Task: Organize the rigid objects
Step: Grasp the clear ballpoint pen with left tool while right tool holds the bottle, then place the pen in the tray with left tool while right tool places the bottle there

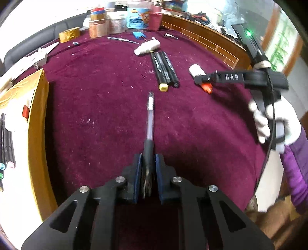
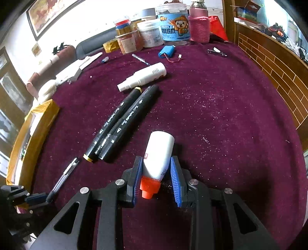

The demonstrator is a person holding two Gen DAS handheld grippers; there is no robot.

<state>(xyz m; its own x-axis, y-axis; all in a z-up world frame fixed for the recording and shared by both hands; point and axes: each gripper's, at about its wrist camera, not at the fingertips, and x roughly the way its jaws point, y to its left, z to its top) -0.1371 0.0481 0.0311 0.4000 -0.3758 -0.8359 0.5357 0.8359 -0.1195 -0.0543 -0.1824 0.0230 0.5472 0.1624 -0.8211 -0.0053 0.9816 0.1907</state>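
Each hand-held gripper has hold of one item on the maroon desk.

The left hand-held gripper, at the bottom centre of its view, is clamped on the dark grip of a clear ballpoint pen that points up the frame. The right hand-held gripper, low in its own frame, has its blue pads against a white glue bottle with an orange cap. Two black markers lie side by side up and left of the bottle. A gold-edged box sits at the left edge.

— What crowds the far edge of the maroon tablecloth?
— A blue cartoon-labelled tub, a pink yarn-wrapped flask, a framed picture on the wall behind.
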